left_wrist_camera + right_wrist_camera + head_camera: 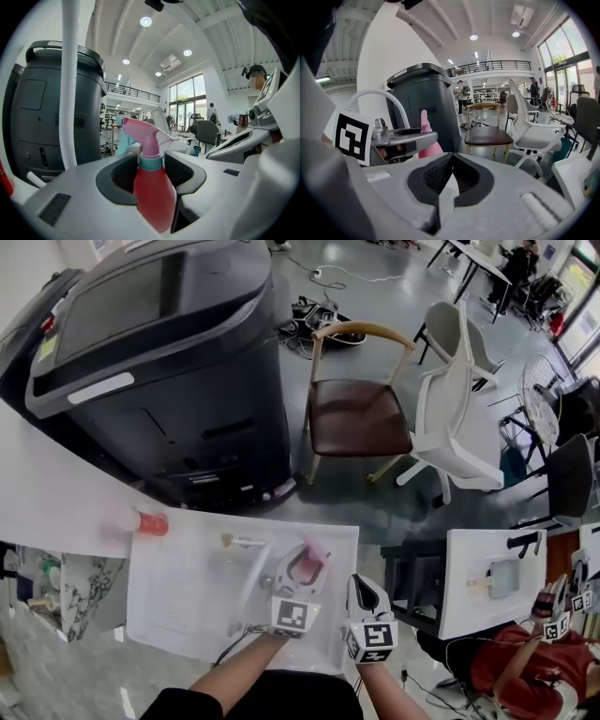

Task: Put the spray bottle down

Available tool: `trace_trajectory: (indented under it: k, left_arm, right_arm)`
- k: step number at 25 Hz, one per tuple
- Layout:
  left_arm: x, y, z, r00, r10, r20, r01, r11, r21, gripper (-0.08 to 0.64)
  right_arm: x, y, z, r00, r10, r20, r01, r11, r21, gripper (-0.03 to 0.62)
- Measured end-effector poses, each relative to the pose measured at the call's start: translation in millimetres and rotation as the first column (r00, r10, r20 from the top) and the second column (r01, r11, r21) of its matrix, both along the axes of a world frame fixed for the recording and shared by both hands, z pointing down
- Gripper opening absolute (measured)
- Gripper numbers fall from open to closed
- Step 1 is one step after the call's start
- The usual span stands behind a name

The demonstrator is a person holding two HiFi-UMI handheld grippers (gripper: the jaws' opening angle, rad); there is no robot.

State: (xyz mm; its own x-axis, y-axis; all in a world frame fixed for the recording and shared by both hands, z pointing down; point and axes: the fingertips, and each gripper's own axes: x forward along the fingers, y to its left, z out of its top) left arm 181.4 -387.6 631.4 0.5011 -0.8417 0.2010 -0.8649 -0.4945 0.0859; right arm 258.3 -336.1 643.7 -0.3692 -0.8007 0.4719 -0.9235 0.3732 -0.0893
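The spray bottle [308,567] has a red body, a teal collar and a pink trigger head. My left gripper [298,570] is shut on it over the white table [187,606], near the table's right side. In the left gripper view the bottle [151,192] stands upright between the dark pads, which press on its neck and shoulder, with my left gripper [152,168] closed round it. My right gripper [360,585] hovers just right of it, beside the table's right edge. Its pads meet in the right gripper view [451,176], and the bottle's pink head [424,140] shows to the left.
A red-capped item [150,522] lies at the table's far left. A white curved tube [251,570] rises beside the left gripper. Beyond the table stand a big black machine [169,362], a wooden chair [356,413] and a white chair [459,427]. Another person with grippers [553,624] is at the right.
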Motion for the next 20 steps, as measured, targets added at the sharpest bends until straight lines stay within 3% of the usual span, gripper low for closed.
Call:
trace_trajectory:
  k: [6, 9, 20]
  left_arm:
    - [1, -19, 24, 0.995, 0.004, 0.095, -0.011, 0.997, 0.073, 0.189]
    - [1, -25, 37, 0.998, -0.012, 0.066, 0.009, 0.999, 0.053, 0.189]
    - [-5, -20, 62, 0.996, 0.028, 0.081, -0.034, 0.997, 0.069, 0.201]
  right_arm:
    - [2, -6, 12, 1.0, -0.01, -0.005, 0.01, 1.0, -0.022, -0.002]
    - [1, -6, 16, 0.999, -0.031, -0.016, 0.031, 0.999, -0.025, -0.002]
    - [1, 6, 28, 0.999, -0.05, -0.015, 0.05, 0.997, -0.051, -0.002]
